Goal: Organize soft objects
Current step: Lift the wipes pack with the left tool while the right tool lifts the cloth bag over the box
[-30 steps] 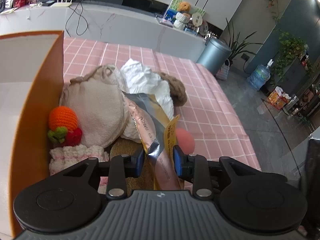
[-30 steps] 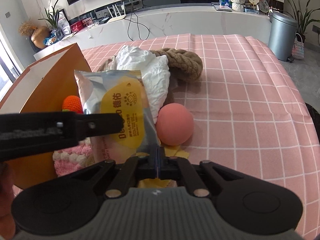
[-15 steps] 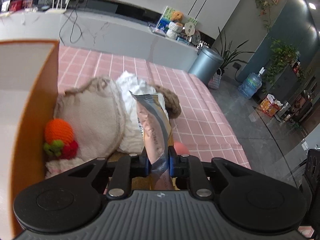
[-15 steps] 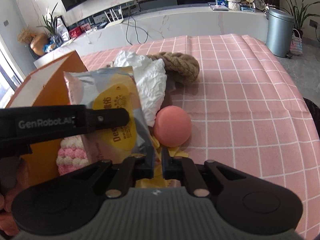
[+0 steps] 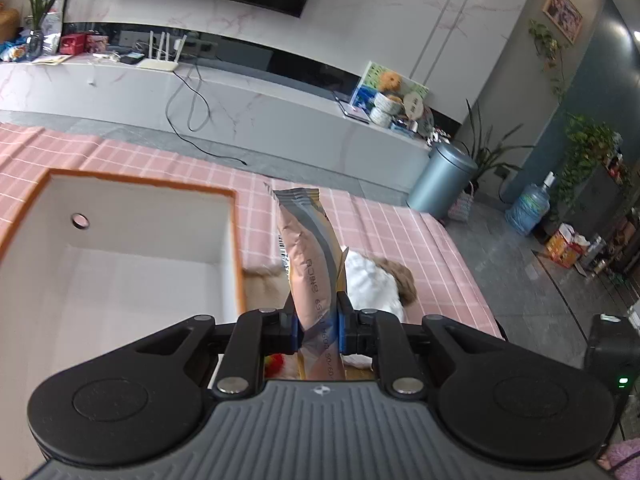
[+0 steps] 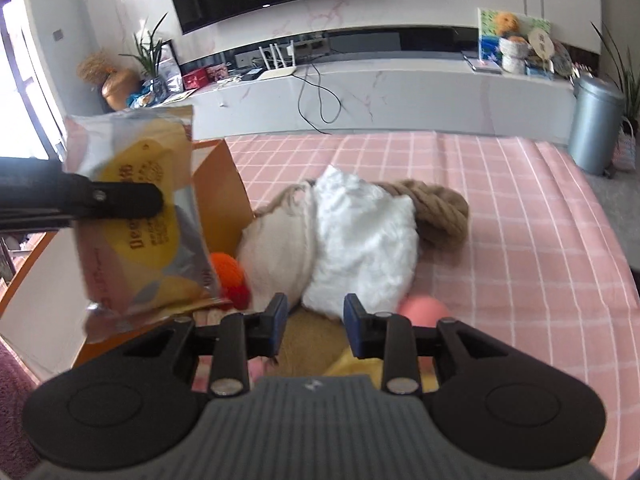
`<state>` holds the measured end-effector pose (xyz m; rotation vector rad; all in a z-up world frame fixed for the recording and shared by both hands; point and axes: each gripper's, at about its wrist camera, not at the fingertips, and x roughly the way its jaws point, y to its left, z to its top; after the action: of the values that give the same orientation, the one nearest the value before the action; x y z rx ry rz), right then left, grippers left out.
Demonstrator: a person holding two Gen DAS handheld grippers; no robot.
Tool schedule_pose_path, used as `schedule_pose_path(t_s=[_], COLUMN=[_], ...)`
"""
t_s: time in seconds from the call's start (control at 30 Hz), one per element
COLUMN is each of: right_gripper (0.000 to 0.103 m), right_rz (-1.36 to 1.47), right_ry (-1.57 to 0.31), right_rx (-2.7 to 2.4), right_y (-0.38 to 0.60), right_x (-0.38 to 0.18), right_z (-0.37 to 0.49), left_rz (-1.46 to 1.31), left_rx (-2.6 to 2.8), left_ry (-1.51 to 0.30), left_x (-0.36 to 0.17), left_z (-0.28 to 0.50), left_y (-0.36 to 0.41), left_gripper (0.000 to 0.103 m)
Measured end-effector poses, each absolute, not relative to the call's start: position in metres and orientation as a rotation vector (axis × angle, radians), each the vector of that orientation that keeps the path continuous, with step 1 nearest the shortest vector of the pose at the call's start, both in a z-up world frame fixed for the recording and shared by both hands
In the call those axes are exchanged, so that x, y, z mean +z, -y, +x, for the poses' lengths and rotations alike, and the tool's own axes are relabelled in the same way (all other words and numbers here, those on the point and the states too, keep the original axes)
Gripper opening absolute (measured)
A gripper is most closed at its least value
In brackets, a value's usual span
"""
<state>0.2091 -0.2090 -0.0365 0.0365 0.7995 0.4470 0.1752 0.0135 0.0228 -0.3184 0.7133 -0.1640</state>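
My left gripper (image 5: 318, 326) is shut on a silver, pink and yellow snack bag (image 5: 310, 264) and holds it in the air beside the open orange box (image 5: 236, 240). The right wrist view shows the same bag (image 6: 140, 216) raised at the left, clamped by the left gripper's finger (image 6: 116, 200). My right gripper (image 6: 314, 318) is open and empty above the pile of soft things: a white fluffy cloth (image 6: 360, 240), a beige pouch (image 6: 276, 256), a coiled brown rope (image 6: 436, 208), an orange and red knitted toy (image 6: 230, 276) and a pink ball (image 6: 424, 310).
The pink checked tablecloth (image 6: 520, 240) covers the table; its edge drops off at the right. The box has a white inside (image 5: 120, 280). A yellow item (image 6: 352, 364) lies under my right gripper. A grey bin (image 6: 596, 128) stands beyond the table.
My left gripper closed on the snack bag and lifted it up and left toward the box. My right gripper let go of the bag and opened.
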Motion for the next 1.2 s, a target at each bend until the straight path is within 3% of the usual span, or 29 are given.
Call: schedule_pose_path(t_s=[0.37,0.6,0.73,0.93,1.2], right_gripper=[0.031,0.027,0.026,0.004,0.002], right_rz=[-0.044,-0.009,0.012,0.005,-0.094], right_ry=[-0.814,-0.799,-0.88,-0.858,-0.744], right_rx=[0.45,0.526,0.5,0.483,0.447], right_y=[0.167,0.16,0.158,0.153,0.146], right_x=[-0.059,-0.048,-0.066,-0.064,-0.022], right_z=[0.272,0.265,0.282,0.274,0.235], left_rz=[-0.401,-0.442,-0.462,-0.451,-0.436], left_rx=[-0.156,-0.157,-0.152,-0.152,-0.143], left_ry=[-0.685,-0.68,-0.685,-0.677,-0.645], left_x=[0.023,0.014,0.01,0.014,0.027], left_z=[0.19,0.193,0.193,0.188,0.17], left_y=[-0.054,-0.069,-0.072,-0.072,-0.076], left_gripper=[0.018,0.018,0.018,0.018,0.018])
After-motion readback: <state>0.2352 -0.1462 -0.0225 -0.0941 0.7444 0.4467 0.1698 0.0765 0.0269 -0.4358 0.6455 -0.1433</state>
